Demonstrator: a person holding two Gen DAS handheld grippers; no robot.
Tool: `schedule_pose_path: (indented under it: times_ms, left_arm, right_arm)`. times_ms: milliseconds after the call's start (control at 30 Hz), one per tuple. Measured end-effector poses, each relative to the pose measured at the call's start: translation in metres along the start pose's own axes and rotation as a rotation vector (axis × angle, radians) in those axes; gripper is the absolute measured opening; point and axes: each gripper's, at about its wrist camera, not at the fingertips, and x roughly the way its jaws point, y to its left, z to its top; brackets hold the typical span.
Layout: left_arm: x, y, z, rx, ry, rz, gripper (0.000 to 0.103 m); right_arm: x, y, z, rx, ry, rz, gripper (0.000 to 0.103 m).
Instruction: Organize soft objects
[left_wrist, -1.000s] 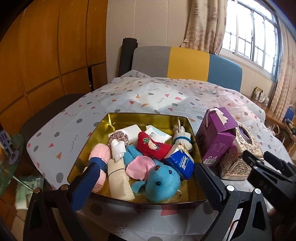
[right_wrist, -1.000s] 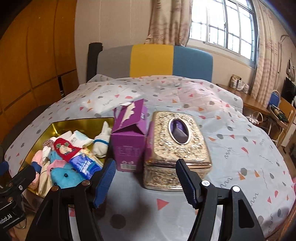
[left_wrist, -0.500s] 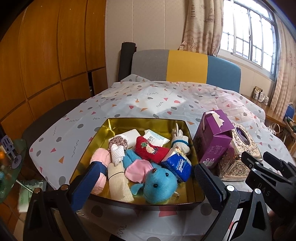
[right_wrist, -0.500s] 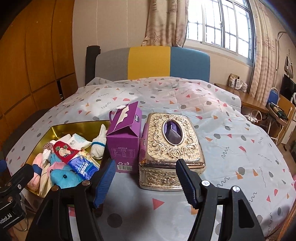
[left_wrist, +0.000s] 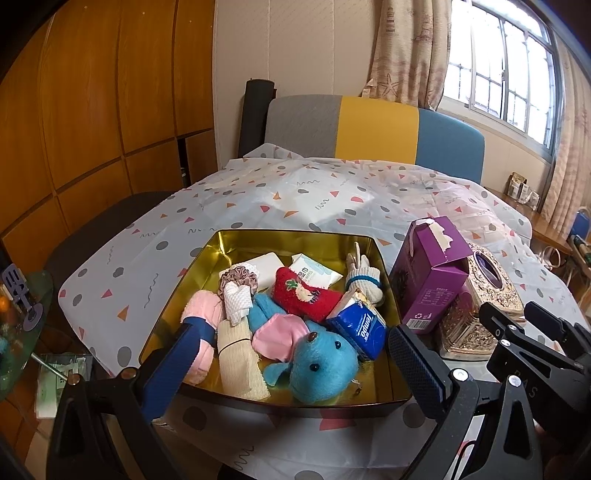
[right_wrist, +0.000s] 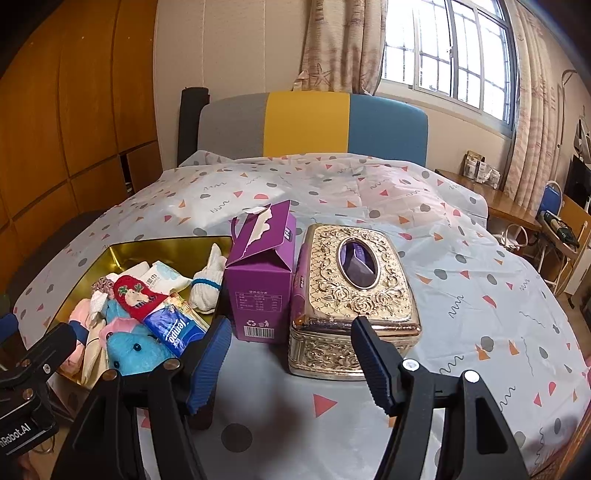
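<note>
A gold tin tray (left_wrist: 280, 236) (right_wrist: 147, 245) holds several soft things: a blue plush toy (left_wrist: 317, 365) (right_wrist: 136, 350), a red sock (left_wrist: 306, 299) (right_wrist: 135, 297), pink cloths (left_wrist: 201, 314), a beige sock (left_wrist: 238, 350), a white sock (left_wrist: 364, 280) (right_wrist: 208, 284), a scrunchie (left_wrist: 236, 275), tissue packs (left_wrist: 360, 330) (right_wrist: 173, 330). My left gripper (left_wrist: 291, 365) is open and empty, held just before the tray's near edge. My right gripper (right_wrist: 291, 354) is open and empty, in front of the gold tissue box (right_wrist: 354, 291).
A purple carton (left_wrist: 428, 284) (right_wrist: 262, 280) stands between the tray and the ornate gold tissue box (left_wrist: 480, 314). The patterned tablecloth (right_wrist: 461, 277) covers the table. A striped sofa (right_wrist: 314, 125) is behind; a side table (right_wrist: 509, 206) stands at right.
Both grippers have drawn back and risen slightly, so the tray and boxes look a bit farther away. Nothing on the table has moved. Both grippers stay open.
</note>
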Motion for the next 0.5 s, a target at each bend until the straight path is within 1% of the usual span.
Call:
schedule_pose_path:
  times_ms: [500]
  left_arm:
    - [0.0028, 0.0026, -0.0018, -0.008, 0.012, 0.005, 0.103]
  right_arm:
    - [0.002, 0.0042, -0.0023, -0.008, 0.011, 0.003, 0.068]
